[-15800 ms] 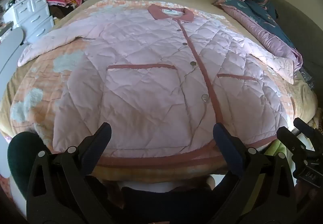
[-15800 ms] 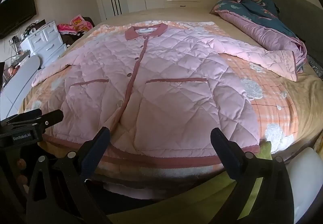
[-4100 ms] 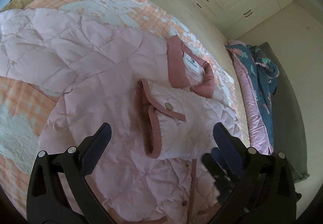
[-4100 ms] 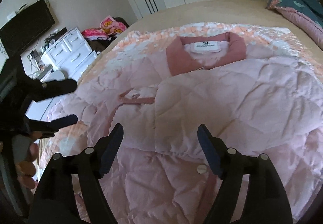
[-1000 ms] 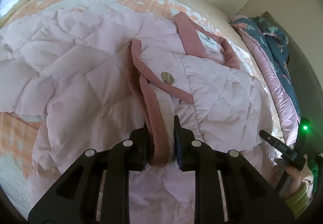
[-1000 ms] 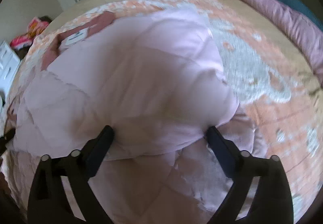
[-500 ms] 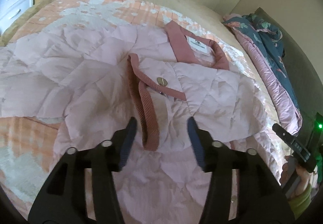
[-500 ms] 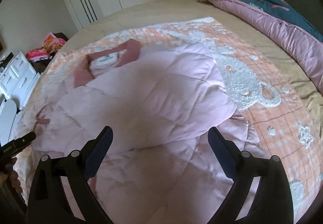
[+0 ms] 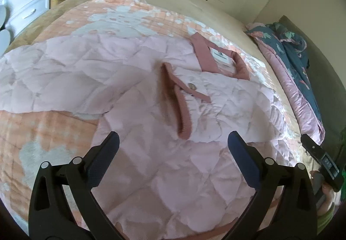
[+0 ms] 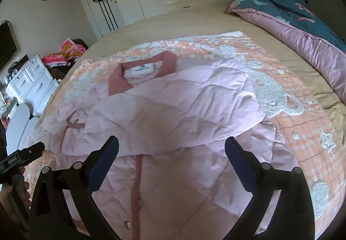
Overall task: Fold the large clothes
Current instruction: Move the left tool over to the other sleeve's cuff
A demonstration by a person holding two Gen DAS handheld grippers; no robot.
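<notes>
left wrist view: i am opening my left tongs (image 9: 172, 149) off the sleeve (image 9: 216, 108); right tongs (image 10: 172, 149) are hanging spread, empty; next i am smoothing the jacket (image 9: 162, 175) flat

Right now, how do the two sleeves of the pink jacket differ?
The right sleeve is folded across the chest below the collar; the left sleeve lies spread out sideways on the blanket. The right sleeve's ribbed cuff shows; the left sleeve's end is out of view. Both are pale pink and quilted.
</notes>
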